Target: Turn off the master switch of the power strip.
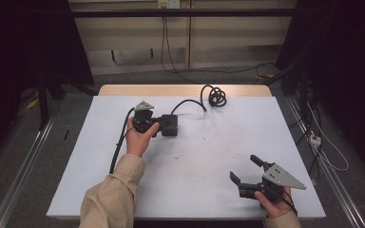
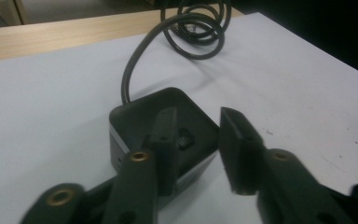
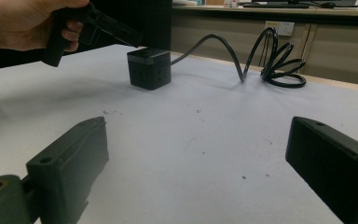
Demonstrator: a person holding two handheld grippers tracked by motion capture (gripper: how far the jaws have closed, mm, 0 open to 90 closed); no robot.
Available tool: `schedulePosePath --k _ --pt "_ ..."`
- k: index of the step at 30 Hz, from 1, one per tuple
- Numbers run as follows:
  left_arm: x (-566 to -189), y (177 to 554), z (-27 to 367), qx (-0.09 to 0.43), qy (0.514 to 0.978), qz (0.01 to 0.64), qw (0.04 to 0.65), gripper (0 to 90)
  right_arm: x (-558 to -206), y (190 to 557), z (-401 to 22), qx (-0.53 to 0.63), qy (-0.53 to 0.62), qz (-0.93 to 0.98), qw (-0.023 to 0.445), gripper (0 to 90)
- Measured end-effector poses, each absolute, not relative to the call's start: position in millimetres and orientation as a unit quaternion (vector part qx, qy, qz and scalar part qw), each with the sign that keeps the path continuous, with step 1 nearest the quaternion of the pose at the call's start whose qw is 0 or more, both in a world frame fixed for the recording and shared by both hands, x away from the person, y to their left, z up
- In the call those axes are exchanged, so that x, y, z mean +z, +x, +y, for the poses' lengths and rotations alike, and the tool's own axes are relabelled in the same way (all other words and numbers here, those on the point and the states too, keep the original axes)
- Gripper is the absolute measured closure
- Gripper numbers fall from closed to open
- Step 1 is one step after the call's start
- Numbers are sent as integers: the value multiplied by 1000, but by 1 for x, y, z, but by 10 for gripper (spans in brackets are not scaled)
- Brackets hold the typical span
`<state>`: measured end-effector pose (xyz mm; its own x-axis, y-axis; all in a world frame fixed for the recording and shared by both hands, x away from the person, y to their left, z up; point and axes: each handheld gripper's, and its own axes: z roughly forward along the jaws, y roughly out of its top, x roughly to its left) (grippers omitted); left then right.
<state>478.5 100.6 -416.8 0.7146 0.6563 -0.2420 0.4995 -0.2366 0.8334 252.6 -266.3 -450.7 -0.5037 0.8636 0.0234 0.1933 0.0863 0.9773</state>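
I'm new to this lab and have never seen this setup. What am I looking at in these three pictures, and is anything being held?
No robot here: a person holds a hand-held two-jaw gripper in each hand, and each gripper carries its own camera.

The high view looks down on a white table from the person's side. The left gripper is at a black cube-shaped power strip, whose black cable runs to a coil at the table's far edge. The right gripper sits near the front right corner.

The left gripper view looks along that gripper's jaws: one jaw lies over the cube's top, the other stands beside its corner. The jaws are partly apart and do not visibly clamp it, so nothing seems held.

The right gripper view looks across the table between wide-open jaws with nothing between them, toward the cube and the other hand.
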Motion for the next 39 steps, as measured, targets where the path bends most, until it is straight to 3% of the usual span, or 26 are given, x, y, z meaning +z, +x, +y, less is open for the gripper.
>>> schedulePosePath --k 4,15,20,39 --pt "-415 473 105 66 782 364 502 412 -450 252 -267 549 395 671 305 49" --pt "-411 439 133 57 789 341 508 213 -450 253 -264 548 393 673 305 49" --pt "-409 423 149 60 783 336 519 158 -450 253 -264 547 393 673 305 49" --pt "-425 378 212 85 773 354 519 119 -450 253 -262 547 391 674 304 49"
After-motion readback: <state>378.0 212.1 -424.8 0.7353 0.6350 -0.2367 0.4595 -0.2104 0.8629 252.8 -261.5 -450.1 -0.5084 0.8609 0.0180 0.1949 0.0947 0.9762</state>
